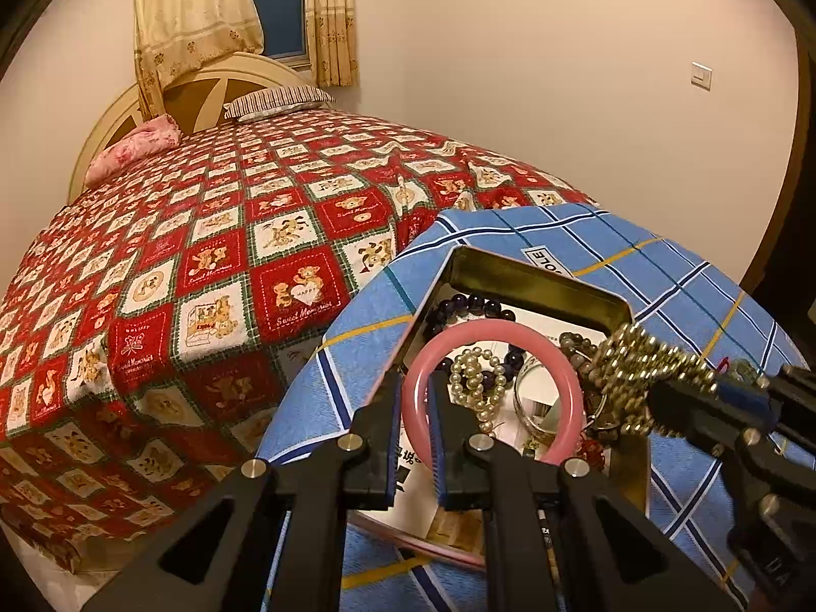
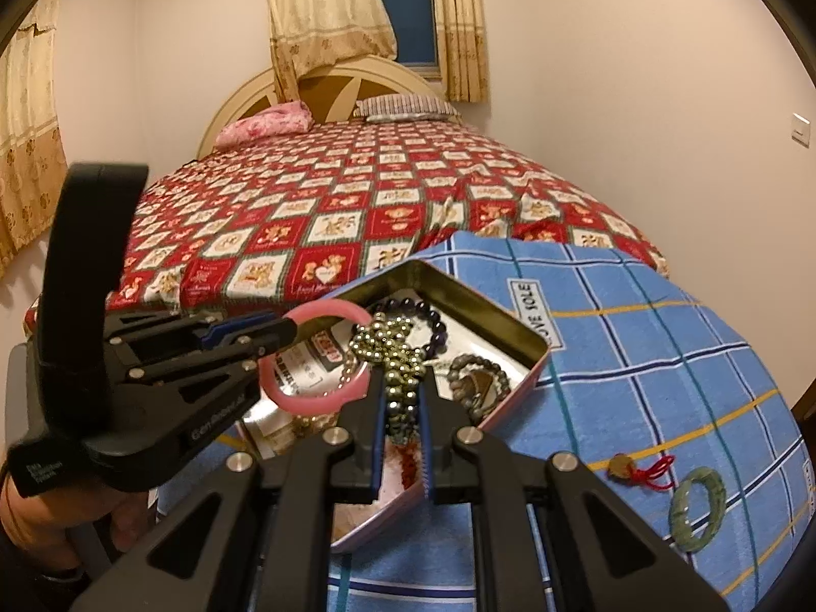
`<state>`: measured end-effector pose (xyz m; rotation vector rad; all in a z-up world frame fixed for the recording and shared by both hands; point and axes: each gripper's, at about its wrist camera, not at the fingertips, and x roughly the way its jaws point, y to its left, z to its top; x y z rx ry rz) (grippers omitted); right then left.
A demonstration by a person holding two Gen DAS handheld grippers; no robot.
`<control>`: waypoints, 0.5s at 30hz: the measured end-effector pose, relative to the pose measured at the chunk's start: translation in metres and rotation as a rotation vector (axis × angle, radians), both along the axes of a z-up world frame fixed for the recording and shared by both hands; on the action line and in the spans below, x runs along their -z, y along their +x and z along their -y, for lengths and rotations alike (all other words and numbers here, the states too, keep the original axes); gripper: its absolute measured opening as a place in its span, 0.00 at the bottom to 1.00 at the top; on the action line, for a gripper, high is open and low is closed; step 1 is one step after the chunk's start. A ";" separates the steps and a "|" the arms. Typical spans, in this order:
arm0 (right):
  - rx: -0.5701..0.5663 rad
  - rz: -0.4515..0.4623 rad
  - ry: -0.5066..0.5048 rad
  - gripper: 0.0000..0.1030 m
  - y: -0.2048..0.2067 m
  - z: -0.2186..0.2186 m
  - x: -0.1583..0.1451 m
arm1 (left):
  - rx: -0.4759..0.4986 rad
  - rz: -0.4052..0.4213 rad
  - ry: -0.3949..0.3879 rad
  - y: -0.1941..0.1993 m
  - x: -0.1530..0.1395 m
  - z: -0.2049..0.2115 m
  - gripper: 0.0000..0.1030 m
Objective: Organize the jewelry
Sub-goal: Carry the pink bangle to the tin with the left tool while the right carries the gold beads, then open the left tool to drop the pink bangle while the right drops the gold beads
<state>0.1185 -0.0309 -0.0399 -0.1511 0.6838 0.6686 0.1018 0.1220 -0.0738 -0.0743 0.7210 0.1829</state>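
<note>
**Left wrist view: two pieces held over the tin**

Left wrist view shows our left gripper [image 1: 413,392] clamped on the pink bangle [image 1: 510,329], above the open tin [image 1: 535,280] on the blue checked cloth [image 1: 688,285]. Our right gripper [image 2: 403,408] pinches the gold bead strand [image 2: 392,352] over the same tin. We judge it best to lower each piece clear of the other, then let go. A green bangle [image 2: 701,507] lies outside.

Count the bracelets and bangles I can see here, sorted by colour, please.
Pink bangle: 1
Green bangle: 1
Gold bead strand: 1
Purple bead bracelet: 1
Pearl bracelet: 1
Grey bead bracelet: 1
Silver bangle: 1
Total: 7
</note>
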 end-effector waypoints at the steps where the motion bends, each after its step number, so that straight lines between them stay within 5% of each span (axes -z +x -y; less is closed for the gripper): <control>1: -0.003 -0.003 -0.003 0.13 -0.001 -0.001 0.002 | 0.003 -0.004 0.003 0.000 0.001 -0.001 0.09; 15: -0.030 -0.040 -0.031 0.13 -0.004 -0.008 0.019 | 0.020 -0.035 -0.003 0.005 0.012 0.002 0.09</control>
